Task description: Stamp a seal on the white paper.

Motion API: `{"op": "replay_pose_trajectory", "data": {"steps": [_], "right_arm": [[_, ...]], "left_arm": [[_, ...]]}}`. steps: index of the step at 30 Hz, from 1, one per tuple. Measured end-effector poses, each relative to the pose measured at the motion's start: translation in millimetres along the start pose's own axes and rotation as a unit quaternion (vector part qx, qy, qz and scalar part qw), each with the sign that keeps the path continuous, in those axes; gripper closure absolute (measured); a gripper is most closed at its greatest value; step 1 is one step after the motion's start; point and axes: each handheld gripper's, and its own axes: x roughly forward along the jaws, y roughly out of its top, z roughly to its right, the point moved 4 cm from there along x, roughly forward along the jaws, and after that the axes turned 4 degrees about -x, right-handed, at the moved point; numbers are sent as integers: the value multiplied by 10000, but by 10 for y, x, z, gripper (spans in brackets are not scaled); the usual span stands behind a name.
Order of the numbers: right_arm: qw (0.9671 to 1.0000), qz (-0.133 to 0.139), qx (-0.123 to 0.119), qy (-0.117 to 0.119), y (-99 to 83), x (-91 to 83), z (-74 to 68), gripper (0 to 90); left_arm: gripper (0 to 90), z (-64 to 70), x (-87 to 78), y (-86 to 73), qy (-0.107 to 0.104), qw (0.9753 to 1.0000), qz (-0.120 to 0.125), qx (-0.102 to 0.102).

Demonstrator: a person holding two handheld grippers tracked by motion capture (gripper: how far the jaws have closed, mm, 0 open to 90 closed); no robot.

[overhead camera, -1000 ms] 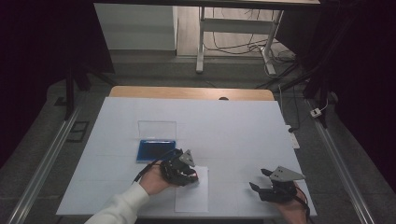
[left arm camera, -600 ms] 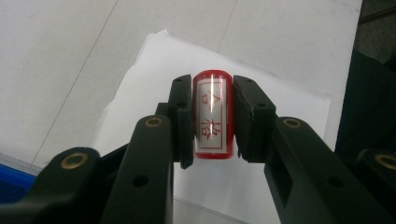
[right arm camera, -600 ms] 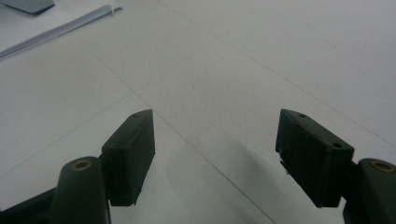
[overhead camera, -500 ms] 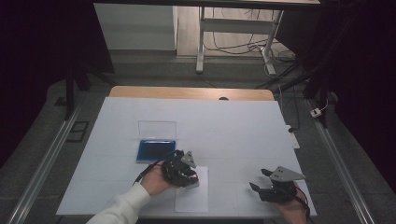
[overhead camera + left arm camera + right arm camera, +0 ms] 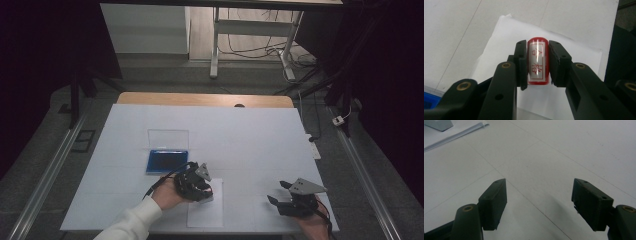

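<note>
Overhead, the left tool (image 5: 202, 187) hovers over a paper sheet (image 5: 206, 212) beside a blue ink pad (image 5: 167, 161). Closer, its jaws clamp a red stamp (image 5: 537, 61); any tilt could smear the imprint. Elsewhere, the right tool (image 5: 541, 202) idles, jaws apart, above the counter (image 5: 564, 150).

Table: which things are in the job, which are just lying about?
In the job, likely:
left gripper, shut on red stamp
paper sheet under it
blue ink pad, lid open

Idle:
right gripper, open, nothing between its jaws
white block, purpose unclear
</note>
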Motion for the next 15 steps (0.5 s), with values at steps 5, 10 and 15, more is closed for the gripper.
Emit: {"op": "replay_pose_trajectory", "data": {"steps": [5,10,15], "right_arm": [[10000,1,1,-4,0,-1,1,280],[10000,-3,-6,-2,2,3,-3,280],[10000,-6,-11,1,2,4,-4,280]], "left_arm": [[699,6,7,0,0,10000,-5,-3],[696,8,16,-7,-40,10000,-18,-18],[696,2,23,-9,-88,9999,-18,-70]]}}
